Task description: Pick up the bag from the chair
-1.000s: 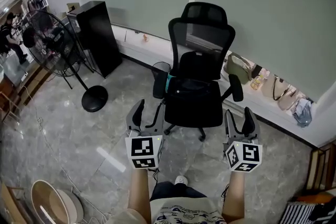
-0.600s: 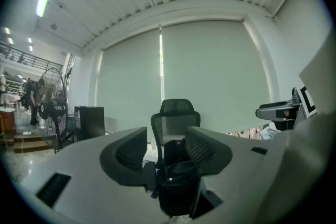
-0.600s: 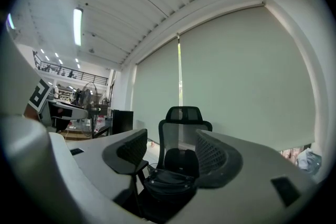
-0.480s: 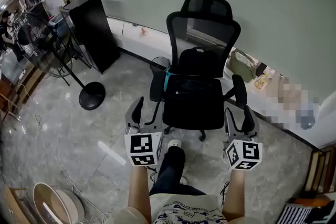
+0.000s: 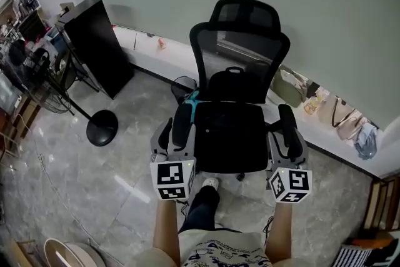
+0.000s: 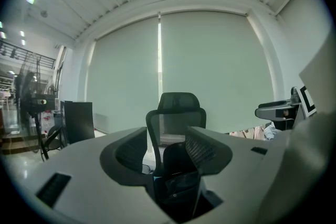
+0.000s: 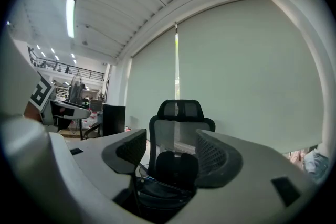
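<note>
2 armrests (image 5: pixel 181 125) flank the open seat (image 5: pixel 228 147).

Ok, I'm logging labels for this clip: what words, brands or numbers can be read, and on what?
No readable text anywhere.
Cubes on the left gripper and right gripper: black-and-white square markers only, no letters.
Bag on the chair: no label shows.
Handbags on the ledge: too small to tell.

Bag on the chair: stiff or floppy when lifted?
Likely soft: the bag leans rounded against the chair back, so it may sag. Lifted by its top handle, it should hang upright. Weight can't be judged.
</note>
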